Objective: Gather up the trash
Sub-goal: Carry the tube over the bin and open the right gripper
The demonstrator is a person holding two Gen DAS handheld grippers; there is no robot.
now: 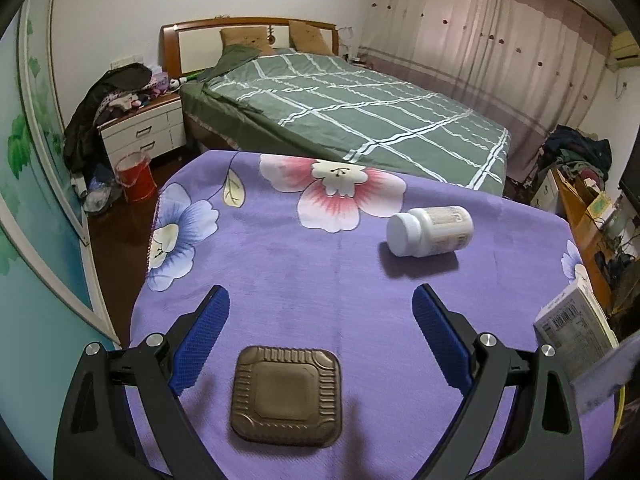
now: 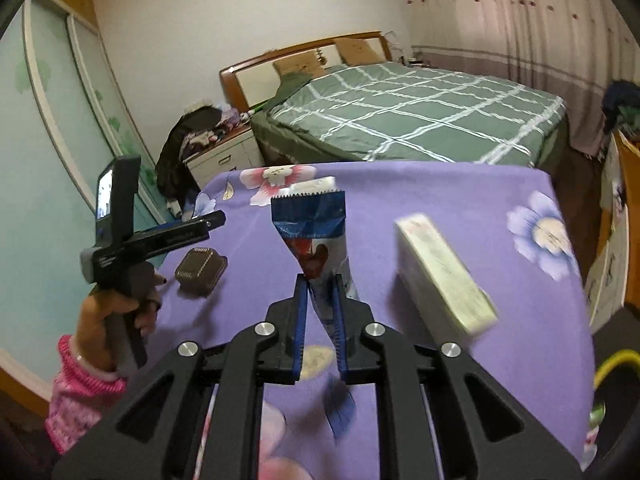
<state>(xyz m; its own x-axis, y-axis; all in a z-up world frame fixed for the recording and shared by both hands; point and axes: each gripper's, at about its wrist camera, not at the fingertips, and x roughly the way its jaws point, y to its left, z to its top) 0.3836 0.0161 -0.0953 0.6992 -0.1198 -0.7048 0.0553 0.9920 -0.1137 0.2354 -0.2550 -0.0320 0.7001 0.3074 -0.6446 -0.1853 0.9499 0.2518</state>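
Note:
My left gripper (image 1: 320, 296) is open above the purple flowered tablecloth (image 1: 280, 248). A brown square plastic tray (image 1: 286, 394) lies between and below its fingers. A white pill bottle (image 1: 430, 231) lies on its side further ahead to the right. A white box (image 1: 576, 336) sits at the right edge. My right gripper (image 2: 321, 280) is shut on a blue and red snack wrapper (image 2: 310, 226), held upright above the table. The white box (image 2: 444, 272) lies to its right, the brown tray (image 2: 200, 270) to its left, with the left gripper's body (image 2: 152, 236) above it.
A bed with a green checked cover (image 1: 360, 108) stands behind the table. A white nightstand (image 1: 140, 132) piled with clothes and a red bucket (image 1: 134, 178) are at the left. A wooden shelf with clutter (image 1: 588, 208) is at the right. Something yellow and curved (image 2: 616, 364) shows at the lower right.

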